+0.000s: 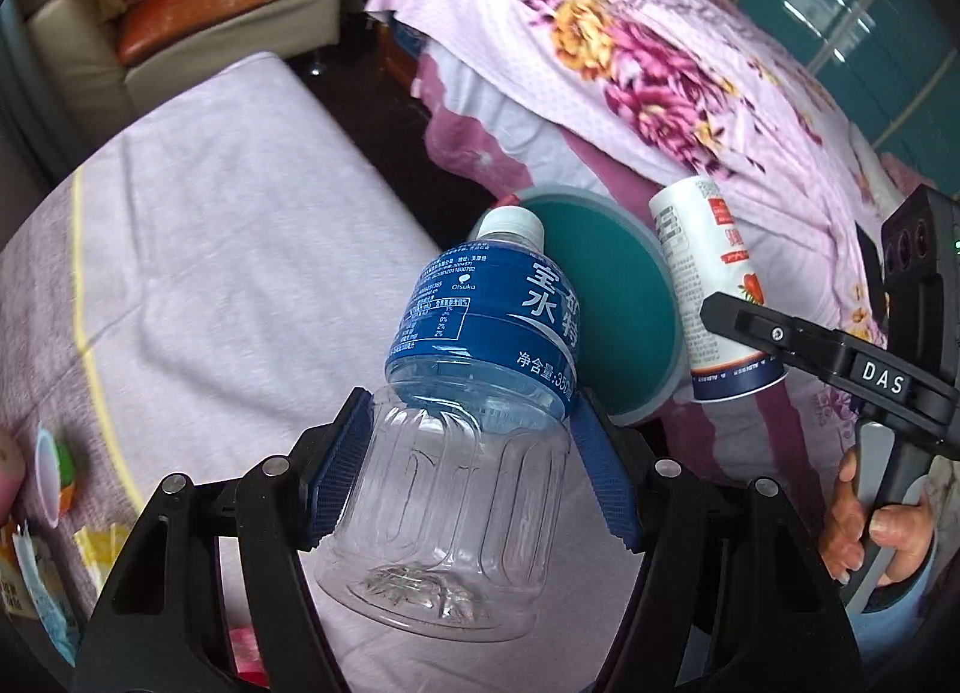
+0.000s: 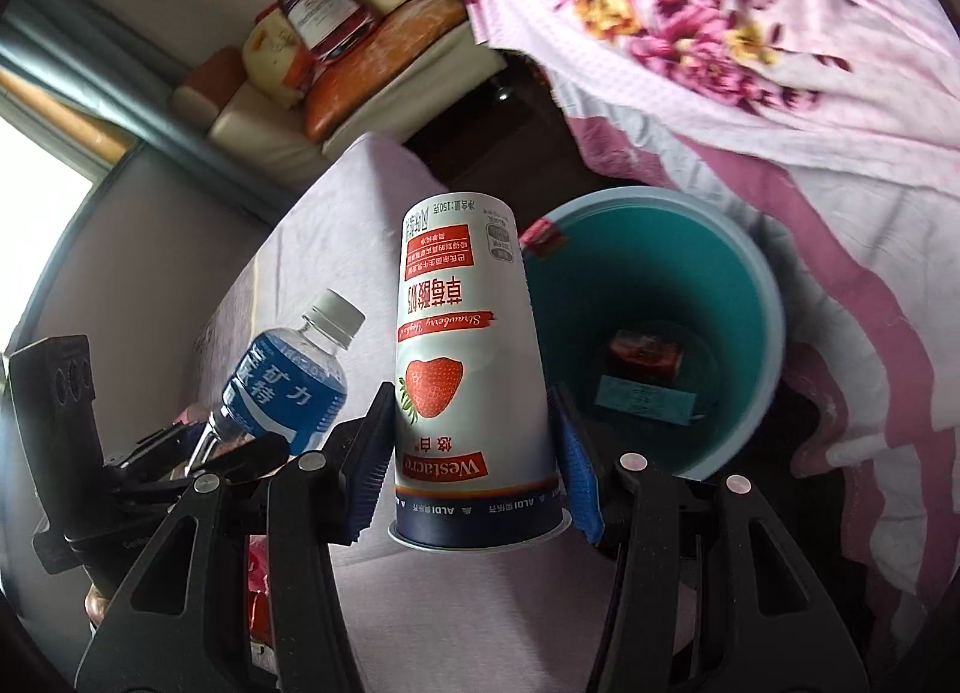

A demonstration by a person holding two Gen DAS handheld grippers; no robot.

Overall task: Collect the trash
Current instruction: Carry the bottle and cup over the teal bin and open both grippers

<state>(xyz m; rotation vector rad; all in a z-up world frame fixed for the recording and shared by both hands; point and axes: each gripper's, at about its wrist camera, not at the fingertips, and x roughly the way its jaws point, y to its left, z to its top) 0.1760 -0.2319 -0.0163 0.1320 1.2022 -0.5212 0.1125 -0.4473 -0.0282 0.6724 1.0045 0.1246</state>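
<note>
Floral bedspread (image 1: 660, 51), pink with magenta and yellow blooms, draped over the upper right of both views. Pale lilac cover (image 1: 228, 249) with a yellow stripe spread below and to the left, under both tools. Cushioned seat (image 1: 210, 3) with orange pads at far upper left.

Teal bin (image 2: 750, 273), round, pale-rimmed, positioned between the lilac cover and the bedspread; a dark red wrapper (image 2: 645, 360) and a teal card (image 2: 642, 400) lying on its floor.

Water bottle (image 1: 462, 429), clear, blue-labelled, white-capped, apparently empty. Clamped at its ribbed lower body between the blue pads of the left gripper (image 1: 471, 471); cap tilted forward, overlapping the bin rim in the left wrist view.

Yogurt cup (image 2: 468, 369), white with a strawberry print, inverted. Clamped near its rim end between the blue pads of the right gripper (image 2: 474, 465); held just left of the bin opening in the right wrist view.

Small scraps (image 1: 54, 471) of packaging at the left edge of the lilac cover.
</note>
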